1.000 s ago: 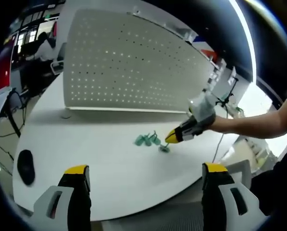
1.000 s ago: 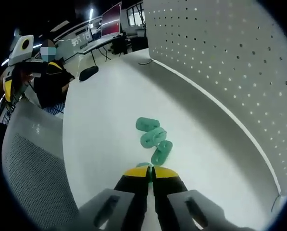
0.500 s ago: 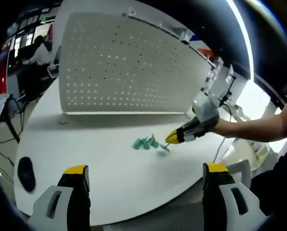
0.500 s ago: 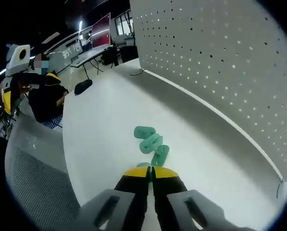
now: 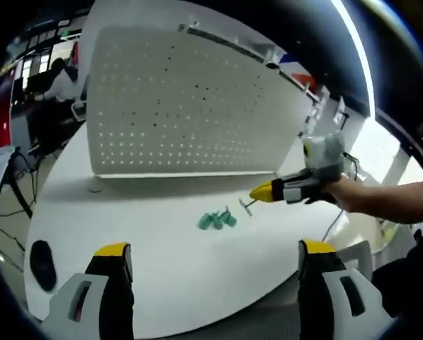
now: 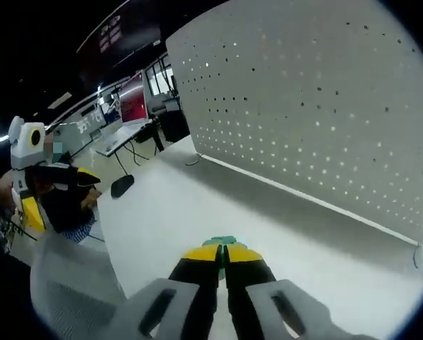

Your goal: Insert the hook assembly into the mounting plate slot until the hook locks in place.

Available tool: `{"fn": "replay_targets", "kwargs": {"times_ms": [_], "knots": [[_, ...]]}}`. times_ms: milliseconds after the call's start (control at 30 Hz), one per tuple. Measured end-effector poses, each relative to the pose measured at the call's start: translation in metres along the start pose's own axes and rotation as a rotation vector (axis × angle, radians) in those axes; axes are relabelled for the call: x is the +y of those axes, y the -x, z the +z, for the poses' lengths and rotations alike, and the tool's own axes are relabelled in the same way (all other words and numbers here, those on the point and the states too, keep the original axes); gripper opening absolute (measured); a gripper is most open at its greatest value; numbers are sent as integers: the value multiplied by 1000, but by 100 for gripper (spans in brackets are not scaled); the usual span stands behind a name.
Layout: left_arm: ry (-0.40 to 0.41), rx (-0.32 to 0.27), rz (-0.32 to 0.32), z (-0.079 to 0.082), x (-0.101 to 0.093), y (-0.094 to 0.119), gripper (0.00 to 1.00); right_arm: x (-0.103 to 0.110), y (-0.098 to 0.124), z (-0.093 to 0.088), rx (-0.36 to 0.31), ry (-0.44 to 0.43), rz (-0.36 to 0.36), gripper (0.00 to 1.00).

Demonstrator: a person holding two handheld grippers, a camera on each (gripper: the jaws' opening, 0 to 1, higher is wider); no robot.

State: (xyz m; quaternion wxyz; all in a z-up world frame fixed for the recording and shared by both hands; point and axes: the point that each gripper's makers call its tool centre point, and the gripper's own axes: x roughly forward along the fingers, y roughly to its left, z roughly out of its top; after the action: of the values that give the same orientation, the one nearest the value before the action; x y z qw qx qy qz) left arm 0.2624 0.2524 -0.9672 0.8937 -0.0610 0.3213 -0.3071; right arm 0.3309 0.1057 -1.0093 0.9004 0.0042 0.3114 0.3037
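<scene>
Hook [image 5: 246, 206] largely hidden in right gripper [image 5: 257, 193]

Right gripper [image 5: 257, 193] holds a hook [image 5: 246, 206] above green pieces [image 5: 217, 220].

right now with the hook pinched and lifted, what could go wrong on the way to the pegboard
The right gripper pinches the green hook by a small part at its jaw tips, so it could twist or drop. The pegboard holes are tiny, so misalignment is likely. The spare green hooks lie below and could get knocked.
</scene>
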Motion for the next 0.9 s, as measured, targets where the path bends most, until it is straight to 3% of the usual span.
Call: {"fn": "replay_targets", "kwargs": {"times_ms": [133, 367, 533, 667, 900], "knots": [[1, -16, -6, 6, -3, -2, 98, 25, 9, 17, -54, -12, 27, 0], [0, -13, -15, 11, -8, -7, 95, 60, 22, 45, -169, -117, 72, 0], [24, -21, -24, 17, -11, -7, 90, 77, 31, 55, -235, -179, 90, 0], [42, -37, -40, 22, -14, -9, 83, 91, 40, 63, -303, -210, 97, 0], [99, -58, -78, 24, -22, -14, 68, 105, 50, 71, -361, -218, 89, 0]]}}
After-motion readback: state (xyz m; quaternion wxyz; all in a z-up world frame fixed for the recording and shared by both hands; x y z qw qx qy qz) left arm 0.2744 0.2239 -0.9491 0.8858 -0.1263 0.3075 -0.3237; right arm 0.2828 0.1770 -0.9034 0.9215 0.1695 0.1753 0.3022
